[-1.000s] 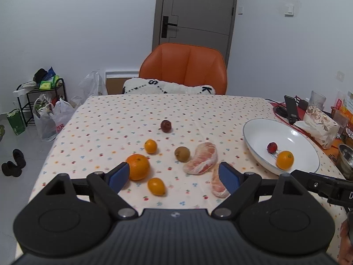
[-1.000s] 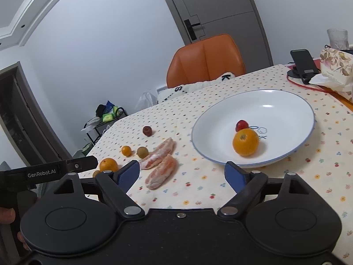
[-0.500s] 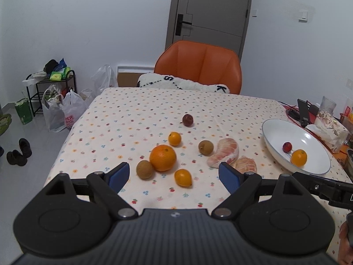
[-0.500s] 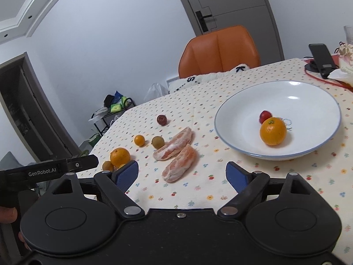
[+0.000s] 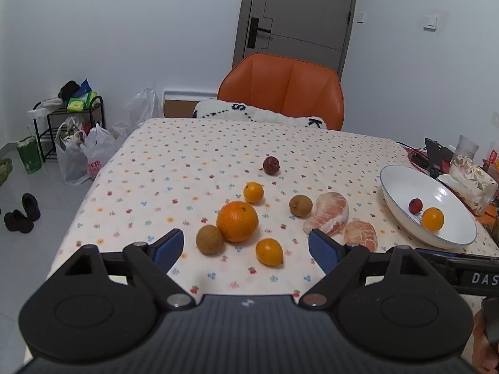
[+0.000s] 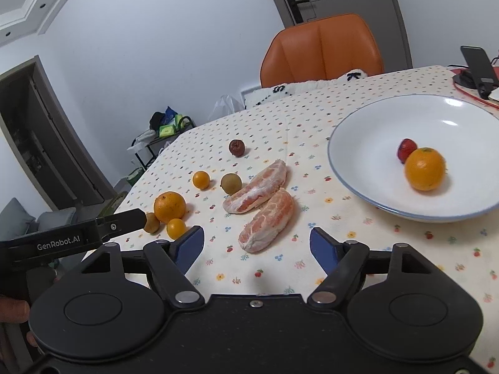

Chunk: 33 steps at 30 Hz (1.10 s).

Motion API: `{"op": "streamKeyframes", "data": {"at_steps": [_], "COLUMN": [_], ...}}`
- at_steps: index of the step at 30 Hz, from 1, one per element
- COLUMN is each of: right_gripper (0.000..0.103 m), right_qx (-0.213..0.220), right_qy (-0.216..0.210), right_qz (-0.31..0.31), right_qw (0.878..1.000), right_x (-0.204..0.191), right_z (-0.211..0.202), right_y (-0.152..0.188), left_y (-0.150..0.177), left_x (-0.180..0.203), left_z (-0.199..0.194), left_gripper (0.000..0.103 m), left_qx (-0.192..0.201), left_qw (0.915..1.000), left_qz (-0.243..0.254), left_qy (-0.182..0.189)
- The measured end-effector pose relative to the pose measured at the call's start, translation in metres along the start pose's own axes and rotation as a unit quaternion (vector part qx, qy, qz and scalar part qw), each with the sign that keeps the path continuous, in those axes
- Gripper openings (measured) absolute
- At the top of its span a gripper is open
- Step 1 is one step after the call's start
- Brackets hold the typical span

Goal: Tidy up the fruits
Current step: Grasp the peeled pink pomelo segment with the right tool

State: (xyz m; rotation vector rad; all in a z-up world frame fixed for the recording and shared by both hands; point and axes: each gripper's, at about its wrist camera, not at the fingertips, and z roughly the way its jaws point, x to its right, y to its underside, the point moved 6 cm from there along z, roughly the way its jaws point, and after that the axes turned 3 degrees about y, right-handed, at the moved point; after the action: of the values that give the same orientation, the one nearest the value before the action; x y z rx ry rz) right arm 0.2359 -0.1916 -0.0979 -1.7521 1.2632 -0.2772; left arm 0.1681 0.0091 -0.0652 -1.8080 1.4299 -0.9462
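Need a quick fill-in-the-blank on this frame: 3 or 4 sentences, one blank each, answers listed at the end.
1. The white bowl holds ____ fruits.
2. The two peeled citrus segments lie on the ____, not in the bowl.
3. Both the left gripper and right gripper have their jaws ____.
4. The chair behind the table is ____ in colour.

Answers: two; tablecloth; open; orange

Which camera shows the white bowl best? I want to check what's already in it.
The right wrist view: the white bowl sits close and large, with a small orange and a red fruit plainly inside. The left wrist view shows the same bowl small at the right edge, both fruits still visible.
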Motion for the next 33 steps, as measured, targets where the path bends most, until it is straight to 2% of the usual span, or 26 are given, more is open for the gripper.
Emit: {"op": "streamKeyframes", "data": {"at_steps": [9, 15, 19, 24, 27, 28, 30, 33], "right_gripper": [0.07, 0.067, 0.065, 0.057, 0.047, 0.04, 0.037, 0.032], "right_qx": [-0.022, -0.028, -0.027, -0.02, -0.017, -0.017, -0.019, -0.021], "right_qy": [-0.002, -0.008, -0.001, 0.028, 0.042, 0.046, 0.043, 0.031], "right_qz": [-0.001, -0.009, -0.028, -0.069, -0.084, -0.087, -0.085, -0.077], "right_qw": [1.0, 1.0, 0.999, 0.997, 0.995, 0.995, 0.995, 0.996], "right_x": [-0.003, -0.004, -0.009, -0.015, -0.014, -0.013, -0.009, -0.005], "right_z": [0.029, 0.042, 0.049, 0.051, 0.051, 0.051, 0.049, 0.043], "right_y": [-0.004, -0.007, -0.009, -0.006, -0.005, -0.006, -0.006, -0.005], "left_y": [-0.01, -0.011, -0.003, 0.004, 0.008, 0.009, 0.013, 0.018], "left_x": [-0.003, -0.003, 0.006, 0.012, 0.019, 0.02, 0.024, 0.027], "left_z": [0.016, 0.025, 0.032, 0.039, 0.039, 0.039, 0.042, 0.05], "left_gripper": [0.083, 0.077, 0.07, 0.057, 0.055, 0.052, 0.048, 0.032], "left_qx": [-0.005, -0.013, -0.028, -0.044, -0.045, -0.047, -0.054, -0.069], "left_qw": [1.0, 0.9999, 0.9994, 0.9985, 0.9982, 0.998, 0.9974, 0.9967], "left_qz": [0.005, -0.004, 0.003, -0.001, 0.002, 0.004, 0.007, 0.007], "left_qy": [0.003, 0.002, 0.021, 0.031, 0.04, 0.043, 0.046, 0.044]}}
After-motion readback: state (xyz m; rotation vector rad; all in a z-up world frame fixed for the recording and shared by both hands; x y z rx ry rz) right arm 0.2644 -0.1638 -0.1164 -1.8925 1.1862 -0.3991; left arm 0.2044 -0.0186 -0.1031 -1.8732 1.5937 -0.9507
